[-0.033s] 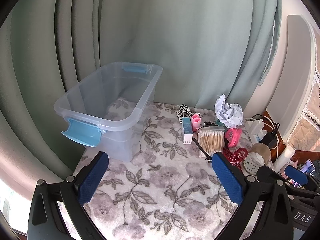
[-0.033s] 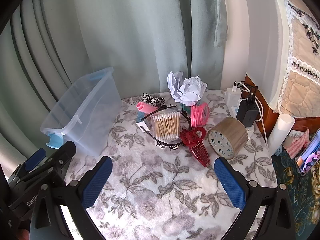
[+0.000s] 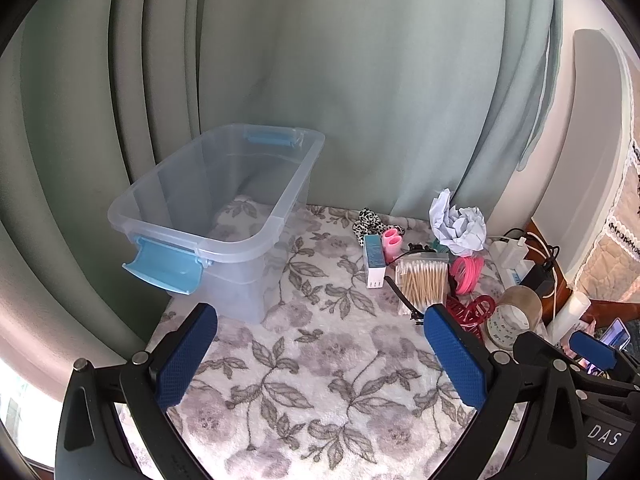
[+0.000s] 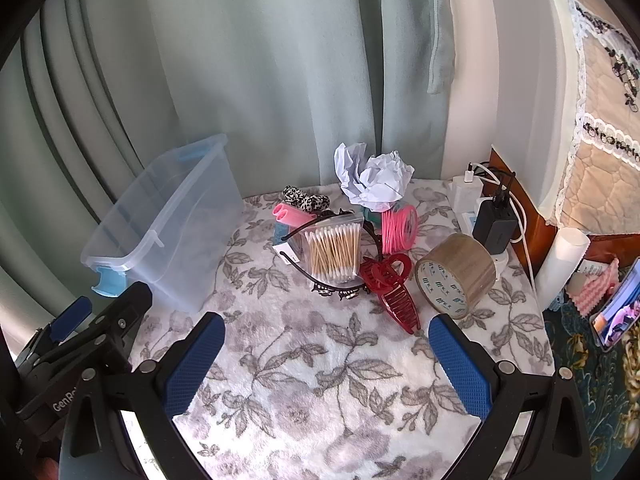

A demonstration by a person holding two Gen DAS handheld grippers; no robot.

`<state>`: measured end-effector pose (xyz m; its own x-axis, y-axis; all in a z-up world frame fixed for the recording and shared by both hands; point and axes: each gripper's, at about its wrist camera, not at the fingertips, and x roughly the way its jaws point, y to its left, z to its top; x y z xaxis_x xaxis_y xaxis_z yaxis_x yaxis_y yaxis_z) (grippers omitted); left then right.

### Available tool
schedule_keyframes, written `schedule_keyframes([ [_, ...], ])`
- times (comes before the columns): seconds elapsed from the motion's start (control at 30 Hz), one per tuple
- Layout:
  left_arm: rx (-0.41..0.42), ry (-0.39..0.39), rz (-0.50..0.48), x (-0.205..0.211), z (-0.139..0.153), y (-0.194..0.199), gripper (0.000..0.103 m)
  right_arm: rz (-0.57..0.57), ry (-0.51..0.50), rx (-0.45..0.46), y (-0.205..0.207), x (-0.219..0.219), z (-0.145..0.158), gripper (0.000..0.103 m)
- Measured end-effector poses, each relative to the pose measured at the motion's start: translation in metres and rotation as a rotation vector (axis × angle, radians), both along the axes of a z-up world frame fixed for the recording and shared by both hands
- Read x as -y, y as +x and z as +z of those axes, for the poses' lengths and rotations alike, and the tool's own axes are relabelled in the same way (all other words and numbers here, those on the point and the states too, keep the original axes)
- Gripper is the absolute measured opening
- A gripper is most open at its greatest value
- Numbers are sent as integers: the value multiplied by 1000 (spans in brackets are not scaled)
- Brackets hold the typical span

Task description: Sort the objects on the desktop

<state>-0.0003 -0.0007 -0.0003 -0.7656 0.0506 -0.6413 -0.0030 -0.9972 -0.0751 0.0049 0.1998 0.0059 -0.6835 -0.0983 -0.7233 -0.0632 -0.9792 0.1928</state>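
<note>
right wrist: headband (image 4: 320,284) rings swab box (image 4: 332,250), touching red claw clip (image 4: 394,294).

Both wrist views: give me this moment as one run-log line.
left gripper: open, empty | right gripper: open, empty | clear bin: empty | clutter: cotton swabs, red hair claw, tape roll on table, unsorted
</note>
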Motion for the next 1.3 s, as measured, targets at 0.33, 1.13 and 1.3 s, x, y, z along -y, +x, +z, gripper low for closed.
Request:
schedule_keyframes([
  [0.33,-18,-28,-14,-2,-3,-1,103,-8,15,10,-3,3,2,103],
  [1.13,-53,9,-45,-4,1,4,103,-14,1,-23,5,-3,5,103],
  [1.3,-57,-1,-43,-6,3,6,103,-13,1,-28,7,-4,6,103],
])
